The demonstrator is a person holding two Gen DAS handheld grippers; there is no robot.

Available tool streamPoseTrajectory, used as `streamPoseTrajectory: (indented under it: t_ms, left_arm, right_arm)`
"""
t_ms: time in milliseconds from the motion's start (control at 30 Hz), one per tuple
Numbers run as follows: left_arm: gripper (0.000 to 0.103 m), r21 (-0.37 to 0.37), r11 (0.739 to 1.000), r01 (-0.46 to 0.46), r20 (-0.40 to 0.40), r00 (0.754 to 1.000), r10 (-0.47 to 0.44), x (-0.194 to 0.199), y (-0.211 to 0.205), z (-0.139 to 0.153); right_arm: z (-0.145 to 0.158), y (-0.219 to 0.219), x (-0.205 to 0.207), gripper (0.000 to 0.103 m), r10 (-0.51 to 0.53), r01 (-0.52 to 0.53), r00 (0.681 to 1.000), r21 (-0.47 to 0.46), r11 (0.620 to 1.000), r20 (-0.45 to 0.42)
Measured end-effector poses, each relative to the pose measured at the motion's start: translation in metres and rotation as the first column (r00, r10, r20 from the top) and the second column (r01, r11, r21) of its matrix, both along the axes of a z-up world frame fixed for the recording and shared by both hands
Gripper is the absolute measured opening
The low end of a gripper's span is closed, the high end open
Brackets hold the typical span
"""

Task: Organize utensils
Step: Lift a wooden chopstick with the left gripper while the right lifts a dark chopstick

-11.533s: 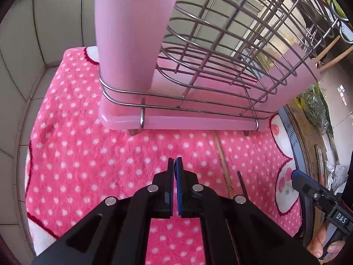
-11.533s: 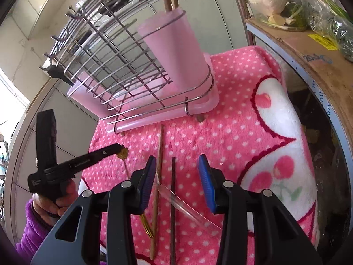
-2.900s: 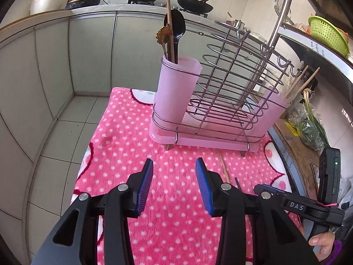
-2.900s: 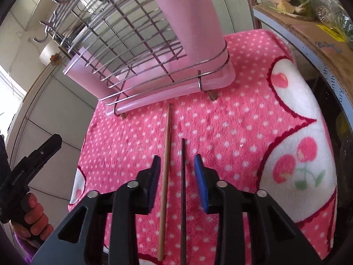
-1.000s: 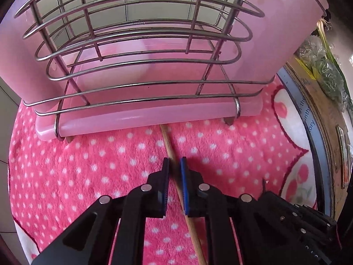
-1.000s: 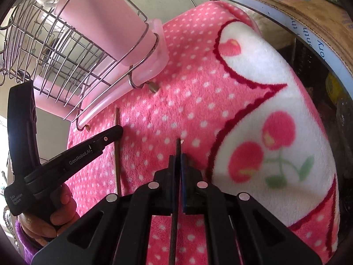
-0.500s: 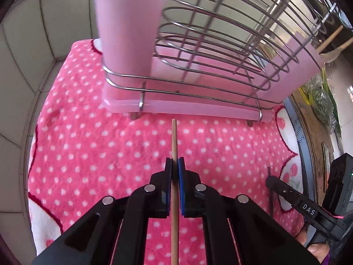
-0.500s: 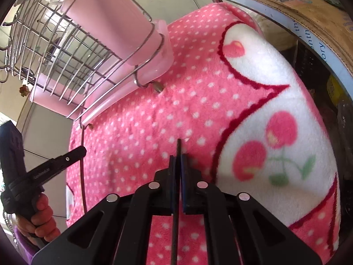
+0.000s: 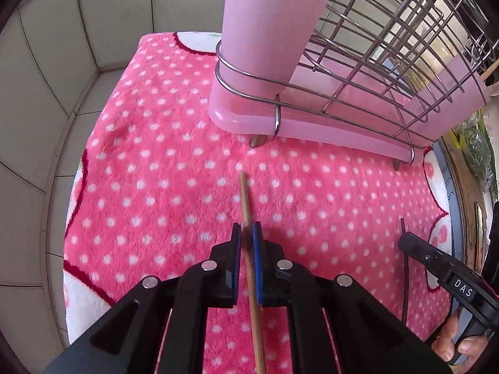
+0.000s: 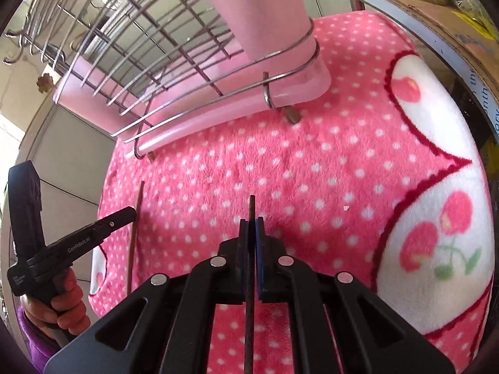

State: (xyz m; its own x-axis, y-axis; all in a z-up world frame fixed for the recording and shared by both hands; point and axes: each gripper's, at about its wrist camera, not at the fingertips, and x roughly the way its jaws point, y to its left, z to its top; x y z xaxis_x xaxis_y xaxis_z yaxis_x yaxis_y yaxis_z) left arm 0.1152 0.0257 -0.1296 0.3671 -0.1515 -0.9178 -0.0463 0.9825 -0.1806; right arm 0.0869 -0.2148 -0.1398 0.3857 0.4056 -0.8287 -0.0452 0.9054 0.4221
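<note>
My left gripper (image 9: 246,233) is shut on a wooden chopstick (image 9: 244,196) whose tip points at the wire dish rack (image 9: 312,124). The rack's left pink cup (image 9: 259,31) stands just beyond it. My right gripper (image 10: 252,227) is shut on a thin dark chopstick (image 10: 252,207) that points at the rack's pink base (image 10: 193,118), below its right pink cup (image 10: 249,9). In the right wrist view the left gripper (image 10: 131,213) shows at the left with the wooden chopstick (image 10: 134,233). In the left wrist view the right gripper (image 9: 405,240) shows at the right with the dark chopstick (image 9: 404,280).
The rack stands on a pink polka-dot towel (image 9: 156,171) with cherry prints (image 10: 436,233). Grey tiled panels (image 9: 46,93) lie beyond the towel's left edge. A cardboard box with greens (image 10: 452,9) borders the right side. A hand in a purple sleeve (image 10: 62,299) holds the left gripper.
Both chopsticks, gripped on the towel a second ago, are now held above it. The left gripper has swung toward the rack's left cup. The right gripper has drawn closer to the rack.
</note>
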Motion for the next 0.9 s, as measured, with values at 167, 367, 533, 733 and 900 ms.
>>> streamPoseTrajectory:
  t_ms: [167,367,533,733,900]
  left_arm:
    - [0.007,0.008,0.999,0.031,-0.035,0.999,-0.031,0.003,-0.007,-0.006]
    - [0.008,0.020,0.998,0.065,-0.058,0.996,-0.064,0.011,-0.015,-0.011]
    - [0.008,0.009,0.996,0.092,-0.045,0.995,-0.091,0.009,-0.013,-0.011]
    - [0.008,-0.012,0.994,0.109,-0.026,0.994,-0.109,0.005,-0.005,-0.010]
    - [0.005,-0.068,0.992,0.101,-0.020,0.994,-0.103,0.004,0.004,-0.009]
  right_arm:
    - [-0.007,0.003,0.003,0.005,0.025,-0.026,0.998,-0.015,1.000,-0.053]
    - [-0.011,0.007,0.008,0.006,0.055,-0.058,0.995,-0.027,0.998,-0.077]
    - [-0.013,0.013,0.002,0.006,0.075,-0.077,0.996,-0.047,0.996,-0.042]
    - [-0.012,0.017,0.003,0.006,0.087,-0.089,0.996,-0.073,0.993,-0.033]
    - [-0.011,0.027,0.001,0.006,0.108,-0.108,0.994,-0.124,0.986,-0.013]
